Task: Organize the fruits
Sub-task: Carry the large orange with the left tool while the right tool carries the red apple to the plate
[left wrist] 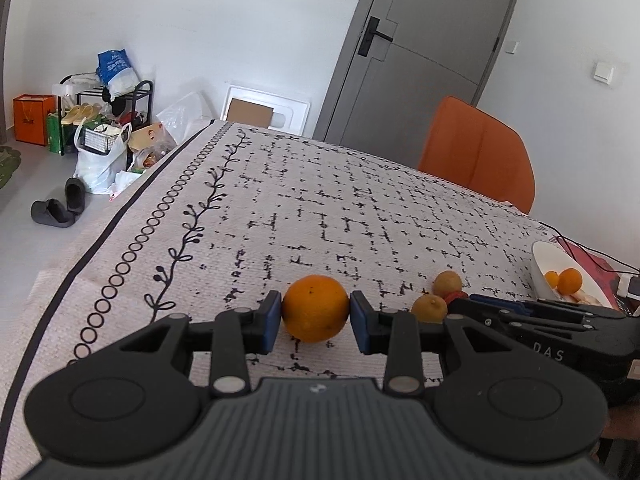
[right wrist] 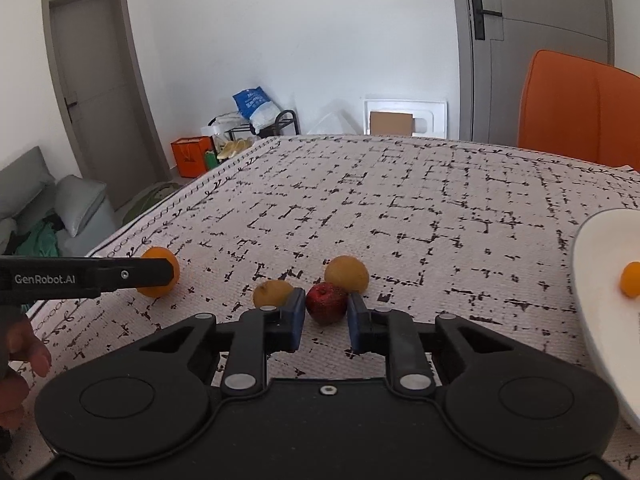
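1. Table (right wrist: 400,200), covered by a cream woven cloth with a broken black grid print. It carries everything listed below.

2. White glazed ceramic bowl (right wrist: 592,280), the landmark, at the table's right edge. Small orange fruits already sit inside. It is hard and chippable, so you should lower fruit in rather than drop it.

3. Round orange citrus fruit with pebbled skin (left wrist: 315,307), well to the left of the bowl and farthest from it. Judged firm, moderately heavy, apt to roll; take it across its widest part. Your left gripper (left wrist: 315,322) is closed on it there, a blue pad pressing each flank.

4. Two dull yellow-brown round fruits (right wrist: 346,274) (right wrist: 273,293), left of the bowl, between it and the orange. Likely firm with slightly rough skin; neither is held.

5. Small dark red glossy apple-like fruit (right wrist: 327,303), left of the bowl, nestled just in front of the brown pair. Judged light, smooth and slippery; grip its sides at mid-height. Your right gripper (right wrist: 326,322) is clamped on it, pads against both sides, and the left finger sits hard by the nearer brown fruit.
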The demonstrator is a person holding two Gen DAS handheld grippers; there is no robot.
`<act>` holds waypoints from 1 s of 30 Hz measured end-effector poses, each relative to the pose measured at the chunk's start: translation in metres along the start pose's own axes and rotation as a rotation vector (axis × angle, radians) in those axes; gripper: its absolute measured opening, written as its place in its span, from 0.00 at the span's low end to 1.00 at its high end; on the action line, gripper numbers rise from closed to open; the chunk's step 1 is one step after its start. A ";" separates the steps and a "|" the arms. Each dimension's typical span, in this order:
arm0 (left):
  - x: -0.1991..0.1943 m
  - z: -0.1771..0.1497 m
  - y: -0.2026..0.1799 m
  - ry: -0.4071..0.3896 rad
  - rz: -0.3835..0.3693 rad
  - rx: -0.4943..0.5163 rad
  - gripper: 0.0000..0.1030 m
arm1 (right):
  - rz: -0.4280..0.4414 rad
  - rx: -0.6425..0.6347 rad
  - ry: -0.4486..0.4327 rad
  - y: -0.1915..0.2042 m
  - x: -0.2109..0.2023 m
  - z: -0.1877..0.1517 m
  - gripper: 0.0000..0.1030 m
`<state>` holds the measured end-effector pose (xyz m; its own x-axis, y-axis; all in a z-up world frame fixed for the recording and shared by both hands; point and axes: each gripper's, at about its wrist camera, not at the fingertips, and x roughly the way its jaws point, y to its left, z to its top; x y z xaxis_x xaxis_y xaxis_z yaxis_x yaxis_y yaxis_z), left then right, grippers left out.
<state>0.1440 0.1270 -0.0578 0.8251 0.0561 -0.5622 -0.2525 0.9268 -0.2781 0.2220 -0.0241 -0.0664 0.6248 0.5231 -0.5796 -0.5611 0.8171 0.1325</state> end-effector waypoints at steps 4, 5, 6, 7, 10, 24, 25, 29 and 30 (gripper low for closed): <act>0.000 0.000 -0.008 -0.001 -0.014 0.009 0.35 | -0.011 0.014 -0.016 -0.006 -0.011 0.000 0.20; 0.000 0.000 -0.010 -0.001 -0.019 0.013 0.35 | -0.015 0.021 -0.019 -0.008 -0.015 0.000 0.20; 0.001 0.000 -0.013 0.000 -0.023 0.019 0.35 | -0.019 0.025 -0.023 -0.010 -0.017 0.000 0.20; 0.001 0.001 -0.016 0.001 -0.029 0.027 0.35 | -0.022 0.026 -0.028 -0.012 -0.020 0.000 0.20; 0.003 0.003 -0.025 0.000 -0.043 0.042 0.35 | -0.034 0.039 -0.048 -0.018 -0.030 0.001 0.20; 0.006 0.005 -0.072 0.000 -0.117 0.121 0.35 | -0.103 0.107 -0.124 -0.048 -0.077 -0.007 0.20; 0.007 0.005 -0.075 0.001 -0.122 0.125 0.35 | -0.112 0.112 -0.126 -0.050 -0.079 -0.008 0.20; 0.009 0.004 -0.088 0.007 -0.146 0.144 0.35 | -0.142 0.133 -0.133 -0.060 -0.087 -0.013 0.20; 0.010 0.004 -0.091 0.009 -0.151 0.146 0.35 | -0.150 0.138 -0.136 -0.062 -0.090 -0.015 0.20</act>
<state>0.1770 0.0449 -0.0349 0.8433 -0.0904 -0.5298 -0.0497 0.9684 -0.2443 0.1928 -0.1252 -0.0342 0.7679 0.4138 -0.4890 -0.3830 0.9085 0.1672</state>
